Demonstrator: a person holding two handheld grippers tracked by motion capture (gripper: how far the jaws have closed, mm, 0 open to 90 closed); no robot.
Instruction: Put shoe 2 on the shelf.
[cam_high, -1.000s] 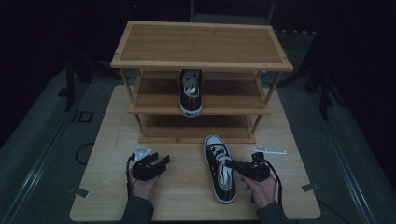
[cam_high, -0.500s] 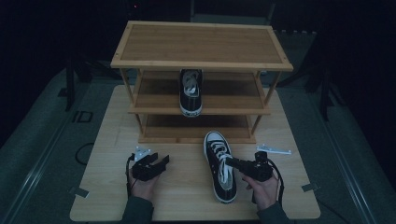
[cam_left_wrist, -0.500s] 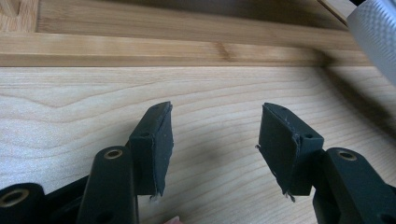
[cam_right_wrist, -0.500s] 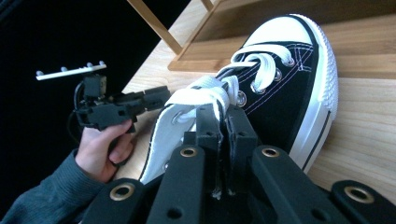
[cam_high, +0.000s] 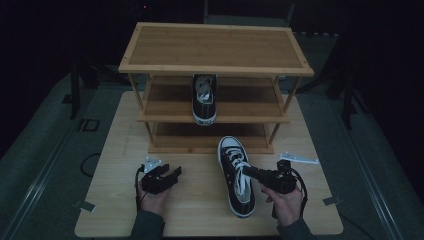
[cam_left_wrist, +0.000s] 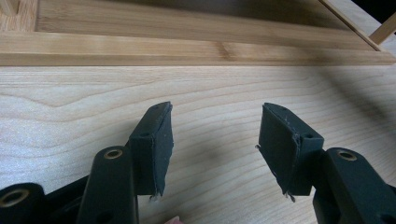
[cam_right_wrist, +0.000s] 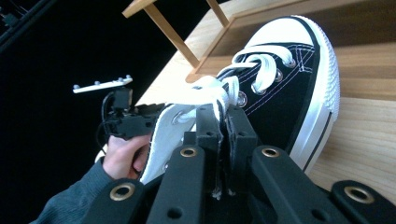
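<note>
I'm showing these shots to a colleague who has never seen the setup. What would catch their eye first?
Probably the black canvas sneaker with white laces and toe cap lying on the light wooden table, with the right claw shut on its side wall. Next, the three-tier bamboo shoe rack behind it, its middle shelf holding a matching black sneaker. The left claw hangs open over bare wood.

No readable text, label or brand on anything

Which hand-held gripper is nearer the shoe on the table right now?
Right. The right hand-held gripper is shut on the shoe at its lace side. The left hand-held gripper sits open, apart from it on the shoe's left.
</note>
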